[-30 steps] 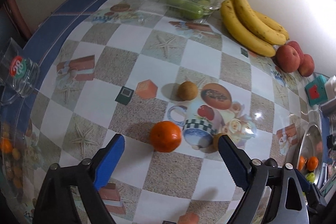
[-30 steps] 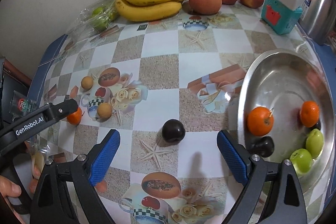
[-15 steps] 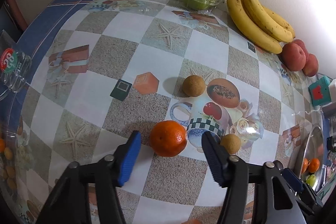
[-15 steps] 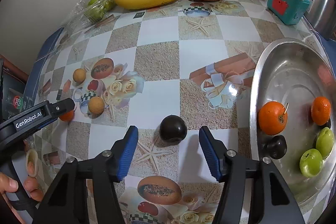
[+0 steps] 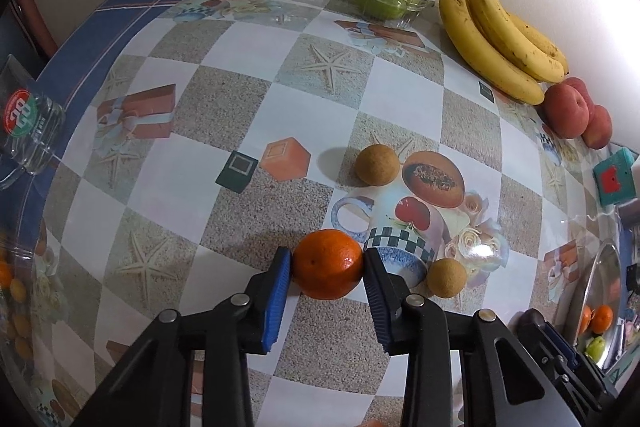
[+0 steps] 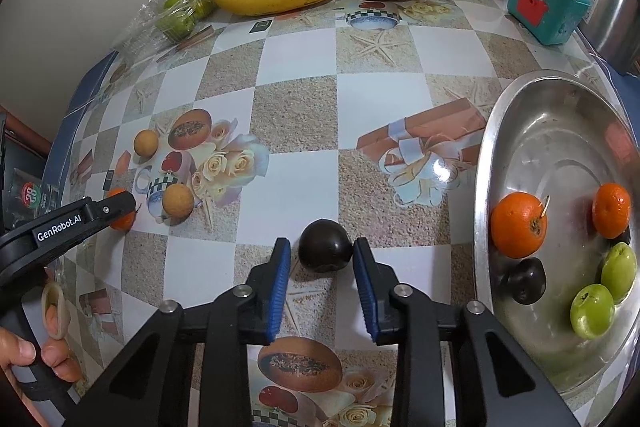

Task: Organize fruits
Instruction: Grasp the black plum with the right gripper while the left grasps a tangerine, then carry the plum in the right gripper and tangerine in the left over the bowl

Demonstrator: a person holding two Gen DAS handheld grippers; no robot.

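Hands angled steeply down; left gripper clamps orange.

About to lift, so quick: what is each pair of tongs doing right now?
Left tongs: just closed on the orange, pads touching both sides.
Right tongs: just closed around the dark plum, gripping it.

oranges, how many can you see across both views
3. One orange sits on the table between the left gripper's fingers. Two more lie in the metal bowl: one near its left rim, one further right. Others may be hidden.
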